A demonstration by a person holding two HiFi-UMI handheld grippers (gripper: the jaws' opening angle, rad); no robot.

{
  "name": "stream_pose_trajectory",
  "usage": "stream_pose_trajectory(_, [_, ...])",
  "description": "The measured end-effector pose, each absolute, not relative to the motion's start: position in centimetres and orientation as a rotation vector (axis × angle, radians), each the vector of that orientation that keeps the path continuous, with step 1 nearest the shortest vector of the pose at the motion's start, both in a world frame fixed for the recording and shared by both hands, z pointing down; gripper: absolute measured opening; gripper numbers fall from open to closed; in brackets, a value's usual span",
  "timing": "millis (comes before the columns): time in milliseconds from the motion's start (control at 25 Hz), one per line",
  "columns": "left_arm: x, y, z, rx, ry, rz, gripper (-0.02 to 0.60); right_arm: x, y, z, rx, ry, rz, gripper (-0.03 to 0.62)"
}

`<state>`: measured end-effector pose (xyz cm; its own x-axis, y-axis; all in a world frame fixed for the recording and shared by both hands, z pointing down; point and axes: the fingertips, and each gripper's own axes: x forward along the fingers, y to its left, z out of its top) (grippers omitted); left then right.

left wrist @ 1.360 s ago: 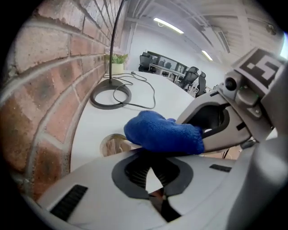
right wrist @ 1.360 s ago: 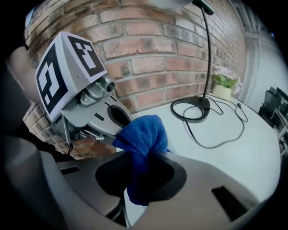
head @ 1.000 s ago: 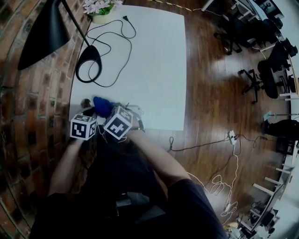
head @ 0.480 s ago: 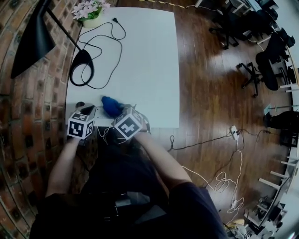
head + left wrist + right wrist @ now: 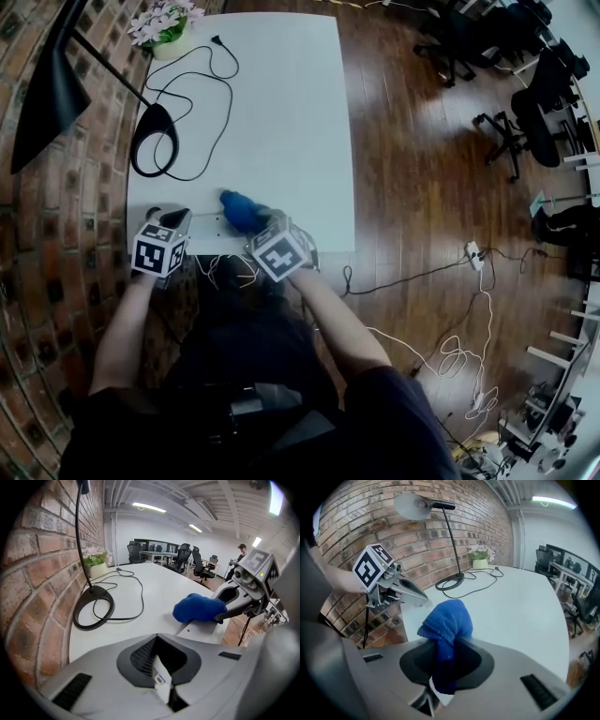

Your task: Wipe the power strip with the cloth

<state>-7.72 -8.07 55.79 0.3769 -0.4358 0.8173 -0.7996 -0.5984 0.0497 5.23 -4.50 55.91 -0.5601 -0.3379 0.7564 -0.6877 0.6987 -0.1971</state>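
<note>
Scene: The head view looked steeply down on a white rectangular bench (image 5: pixel 281 112) beside a brick wall. A person's two arms reached to its near edge at the lower left of the frame.
Power strip: The long white plastic power strip (image 5: pixel 202 631) lay flat along that near edge, between the two tools.
Cloth: The bunched blue terry cloth (image 5: pixel 447 620) sat on top of the strip, towards its right end in the head view.
Right hand-held gripper (image 5: pixel 440 686): It grasped the cloth's tail, with the wad bulging out ahead of the jaws.
Left hand-held gripper (image 5: pixel 164 686): It was clenched with nothing between its jaws. Its tip was at the strip's left end, but contact could not be told.
Step in hand: This was probably a wiping stroke along the strip's top face.
Doing it well: Strokes should run lengthwise with light, even downward pressure and the wad flat on the plastic. The strip looked light and likely to slide, so bracing its left end would help.
Risk: A sideways push could nudge the strip off the bench edge.
</note>
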Motion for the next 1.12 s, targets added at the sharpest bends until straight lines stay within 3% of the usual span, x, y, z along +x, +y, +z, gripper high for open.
stream_pose_trajectory(1120, [-7.5,-10.2,55.2,2.338,-0.942,1.086,-0.003,15.1,-5.5,56.5,1.092,-1.963,0.621,0.075])
